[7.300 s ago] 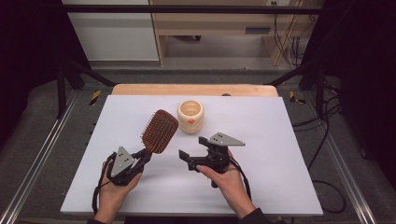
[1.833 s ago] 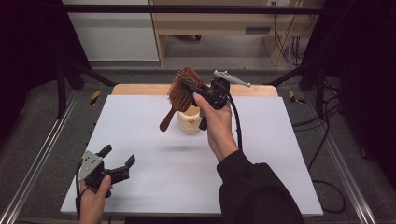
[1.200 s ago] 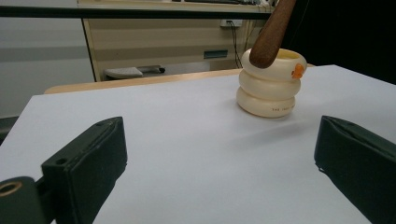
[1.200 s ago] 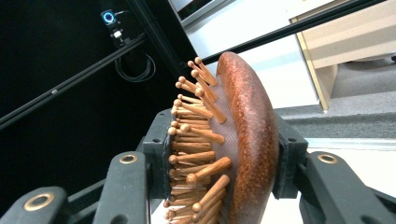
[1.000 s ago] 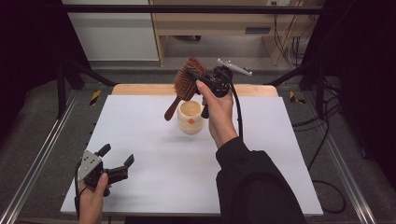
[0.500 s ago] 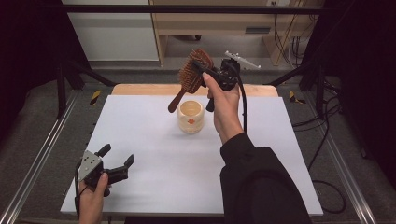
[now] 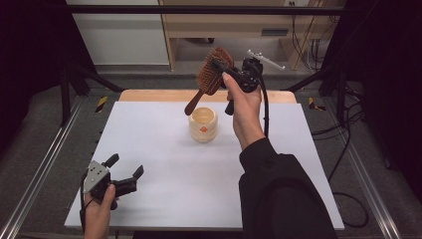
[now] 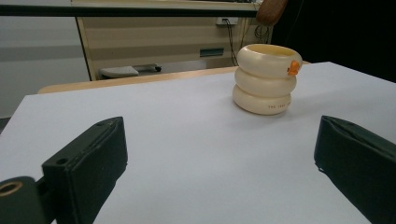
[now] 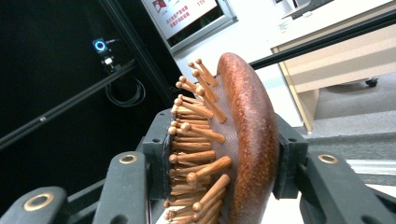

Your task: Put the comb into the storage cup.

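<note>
My right gripper [image 7: 219,67] is raised high over the far side of the table and is shut on the head of a wooden hairbrush [image 7: 211,74]. The brush hangs tilted, its handle pointing down-left toward a cream ribbed cup [image 7: 203,124] that stands on the white table [image 7: 164,149]. The right gripper view puts the hairbrush [image 9: 233,140] edge-on between the jaws, its wooden pins facing left. Near the front left corner, my left gripper [image 7: 125,172] rests low and open, holding nothing. From the left gripper view the cup [image 8: 265,78] stands ahead, right of centre, with a small orange mark on its rim.
A wooden strip [image 7: 149,94] runs along the table's far edge. Metal frame rails [image 7: 40,169] flank the table on both sides. Cables [image 7: 348,149] lie on the floor to the right. A light wooden cabinet [image 7: 234,30] stands beyond the table.
My right gripper has carried the hairbrush from low on the table up and back, to a raised spot above the cup. My left gripper let go of the brush handle and withdrew to the front left.
</note>
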Demonstrator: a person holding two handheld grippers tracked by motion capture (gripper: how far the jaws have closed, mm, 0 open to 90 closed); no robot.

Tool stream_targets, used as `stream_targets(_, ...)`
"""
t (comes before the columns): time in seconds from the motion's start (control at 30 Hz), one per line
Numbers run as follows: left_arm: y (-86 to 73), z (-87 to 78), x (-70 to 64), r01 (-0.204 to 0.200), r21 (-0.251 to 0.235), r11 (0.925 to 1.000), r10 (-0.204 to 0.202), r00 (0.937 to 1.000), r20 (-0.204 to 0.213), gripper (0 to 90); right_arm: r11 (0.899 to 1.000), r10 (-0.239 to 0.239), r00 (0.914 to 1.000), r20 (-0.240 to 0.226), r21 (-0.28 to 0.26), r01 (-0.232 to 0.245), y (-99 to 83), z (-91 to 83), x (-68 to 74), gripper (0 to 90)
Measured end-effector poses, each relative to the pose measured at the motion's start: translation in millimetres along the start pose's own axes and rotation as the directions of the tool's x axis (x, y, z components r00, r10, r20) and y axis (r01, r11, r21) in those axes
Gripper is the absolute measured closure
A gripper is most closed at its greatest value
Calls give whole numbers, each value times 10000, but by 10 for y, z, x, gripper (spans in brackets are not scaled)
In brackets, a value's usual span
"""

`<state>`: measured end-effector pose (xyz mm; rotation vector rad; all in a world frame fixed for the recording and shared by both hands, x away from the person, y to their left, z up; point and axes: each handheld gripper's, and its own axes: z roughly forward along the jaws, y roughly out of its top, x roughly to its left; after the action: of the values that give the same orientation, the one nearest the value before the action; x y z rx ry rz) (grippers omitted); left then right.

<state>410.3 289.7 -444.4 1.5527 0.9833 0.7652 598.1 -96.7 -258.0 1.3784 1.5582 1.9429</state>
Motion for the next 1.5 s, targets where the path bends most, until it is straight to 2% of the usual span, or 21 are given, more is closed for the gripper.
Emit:
stream_targets(0.1,-1,5,-8,-22,32,10000,22,10000,51,27,9995,-240,9996,140,212,237,-12,21,7,516)
stream_targets(0.43,-4,6,-3,34,27,10000,-34,10000,88,27,9999,-77,9999,151,-76,78,45,5,-26,516)
stream_targets(1.03,-4,2,6,66,11,10000,-66,10000,52,21,9991,-417,9983,413,106,413,28,1,-94,514)
stream_targets(1.5,-5,7,3,81,14,10000,-82,9999,109,22,9980,-581,9952,785,275,561,-50,3,-231,514)
